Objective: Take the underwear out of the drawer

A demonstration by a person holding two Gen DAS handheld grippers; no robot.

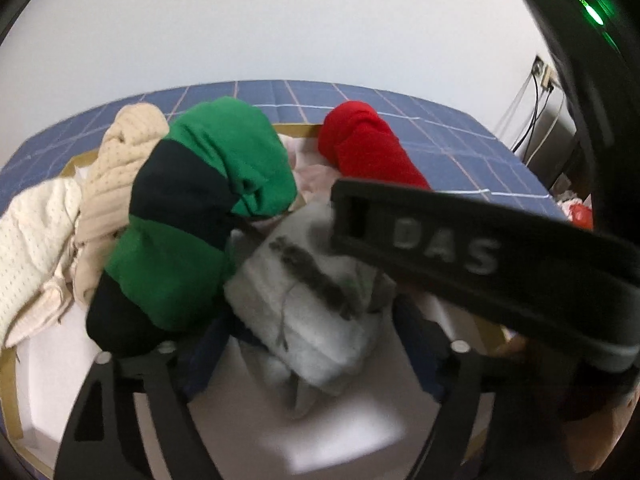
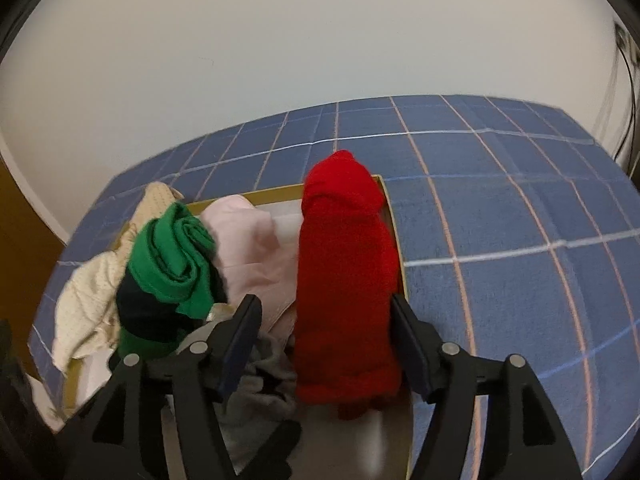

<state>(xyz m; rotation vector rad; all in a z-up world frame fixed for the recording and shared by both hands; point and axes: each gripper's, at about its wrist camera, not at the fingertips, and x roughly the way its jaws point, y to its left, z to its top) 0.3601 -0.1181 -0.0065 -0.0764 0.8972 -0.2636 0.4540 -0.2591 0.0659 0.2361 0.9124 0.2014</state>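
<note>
The drawer [image 2: 394, 224], gold-rimmed and set on a blue checked cloth [image 2: 500, 240], holds the underwear: a red roll [image 2: 344, 280], a green-and-black roll [image 1: 192, 224], a grey bundle [image 1: 316, 292] and cream pieces [image 1: 36, 240]. The right gripper [image 2: 324, 344] straddles the red roll, jaws released; the left gripper [image 1: 316, 360] gapes around the grey bundle. A black band [image 1: 480, 256] hides the drawer's right side in the left view.

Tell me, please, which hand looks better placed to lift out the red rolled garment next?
The right. The right gripper stands open with the red roll between its fingers; closing would probably grip it. The left gripper straddles the grey bundle, with the red roll farther back.
</note>
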